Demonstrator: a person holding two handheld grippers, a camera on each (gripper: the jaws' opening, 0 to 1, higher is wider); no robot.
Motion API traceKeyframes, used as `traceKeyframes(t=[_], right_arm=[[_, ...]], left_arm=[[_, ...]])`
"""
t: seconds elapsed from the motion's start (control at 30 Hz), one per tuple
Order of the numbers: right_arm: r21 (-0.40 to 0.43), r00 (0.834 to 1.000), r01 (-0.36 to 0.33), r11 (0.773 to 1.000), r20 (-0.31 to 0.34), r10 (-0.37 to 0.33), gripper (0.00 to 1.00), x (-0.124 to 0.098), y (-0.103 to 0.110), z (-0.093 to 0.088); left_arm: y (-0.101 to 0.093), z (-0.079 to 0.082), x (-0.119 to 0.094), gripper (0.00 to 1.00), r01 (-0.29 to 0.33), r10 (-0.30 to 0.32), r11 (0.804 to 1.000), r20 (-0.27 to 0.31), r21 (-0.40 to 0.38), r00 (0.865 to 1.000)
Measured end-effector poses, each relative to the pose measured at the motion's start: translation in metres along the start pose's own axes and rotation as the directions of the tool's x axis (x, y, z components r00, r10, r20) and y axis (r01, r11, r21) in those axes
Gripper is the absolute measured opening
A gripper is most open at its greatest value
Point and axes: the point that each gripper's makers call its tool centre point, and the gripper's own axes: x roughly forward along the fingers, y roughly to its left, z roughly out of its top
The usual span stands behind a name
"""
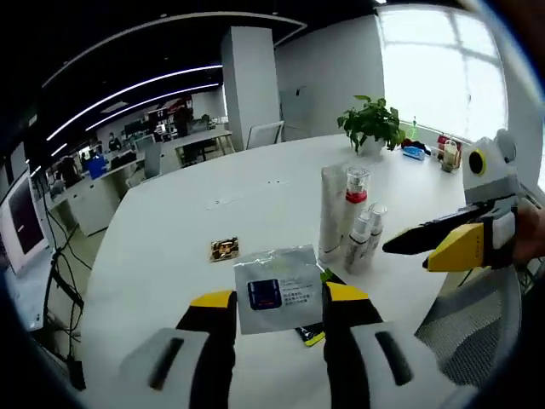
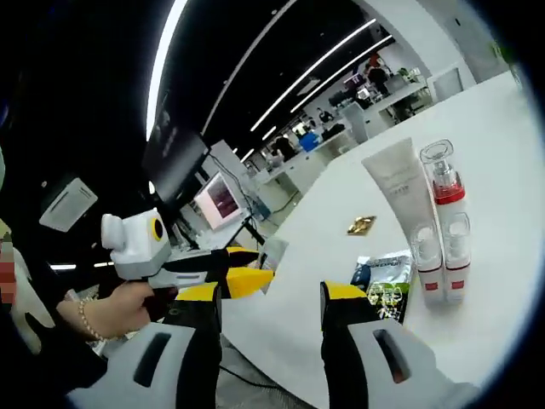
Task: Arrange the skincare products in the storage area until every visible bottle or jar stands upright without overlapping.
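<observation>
We see the left gripper (image 1: 279, 308) clamping a sachet (image 1: 277, 290) at lower centre — the right gripper (image 2: 271, 298) is level, jaws apart.

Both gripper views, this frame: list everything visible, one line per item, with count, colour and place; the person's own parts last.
table: 1, white, round, carries all the products
tube: 1, white, upright, left of the bottles
tall bottle: 1, clear with a red band, upright beside the tube
small bottles: 2, clear tops and white bodies, upright in front of the tall bottle
sachet: 1, silver with a dark blue label, between the left gripper's jaws
dark packet: 1, dark with green print, flat near the bottles
gold square: 1, flat, left of the tube
potted plant: 1, green, far edge of the table
left gripper: yellow tips, black jaws, around the sachet
right gripper: yellow tips, open, empty
hand: 1, beaded bracelet, holding the left gripper
</observation>
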Motion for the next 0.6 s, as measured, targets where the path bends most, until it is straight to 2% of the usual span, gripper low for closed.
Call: traceKeyframes(t=[0.3, 0.6], right_arm=[[0.022, 1.000, -0.014, 1.000, -0.006, 0.014, 0.42, 0.018, -0.002, 0.005], [0.036, 0.999, -0.033, 0.999, -0.013, 0.034, 0.31, 0.030, -0.002, 0.009]], left_arm=[[-0.017, 0.007, -0.007, 0.37, 0.026, -0.027, 0.999, 0.028, 0.044, 0.999], [-0.024, 0.013, -0.011, 0.37, 0.038, -0.041, 0.997, 0.048, 0.071, 0.998]])
